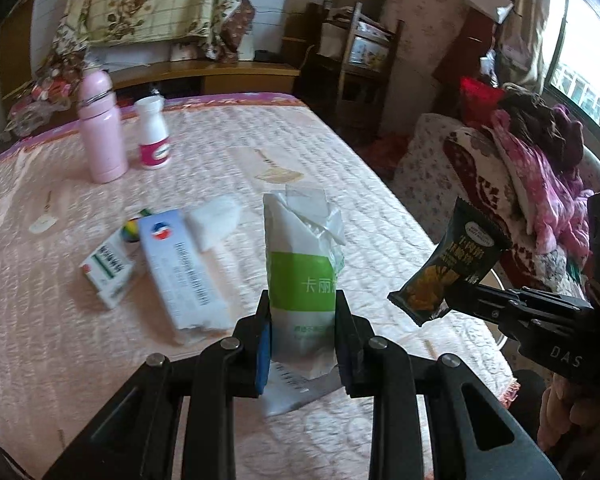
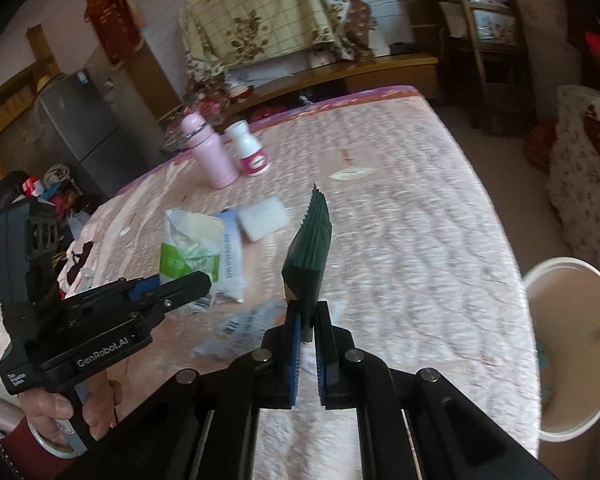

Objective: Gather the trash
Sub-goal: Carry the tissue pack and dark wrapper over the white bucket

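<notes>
Pink quilted cloth covers the table (image 1: pixel 340 168), with a purple border along its far edge, and behind it a floral blanket (image 1: pixel 148 0) hangs over low wooden furniture. Off to one side a chair is heaped with pink and patterned clothes (image 1: pixel 532 168), near a bright window.

From where I stand, the left gripper (image 1: pixel 302 344) has its jaws clamped on a white and green tissue pack (image 1: pixel 302 264), which stands upright between the blue pads, its torn top crumpled open and its bottom end sticking out below the jaws, clear of the cloth. The right gripper (image 2: pixel 308 332) has its jaws pressed tight on the lower end of a dark green snack wrapper (image 2: pixel 310 252); the wrapper points up and away from the fingers, with its crimped edge at the top. Both pieces of trash are held in the air above the table, side by side. A hand (image 2: pixel 72 416) in a dark red sleeve grips the left tool's handle.

On the cloth lie a long white medicine box (image 1: pixel 180 268), a smaller green and white box (image 1: pixel 108 272) just beside it, a folded white tissue (image 1: pixel 216 220) and a flattened clear wrapper with print (image 2: pixel 240 332) below the right gripper. Farther back stand a pink flask (image 1: pixel 100 128) and a white bottle with a pink label (image 1: pixel 152 132), close together. A white paper tub (image 2: pixel 572 360) sits open at the table's right edge; whether it touches the table I cannot tell.
</notes>
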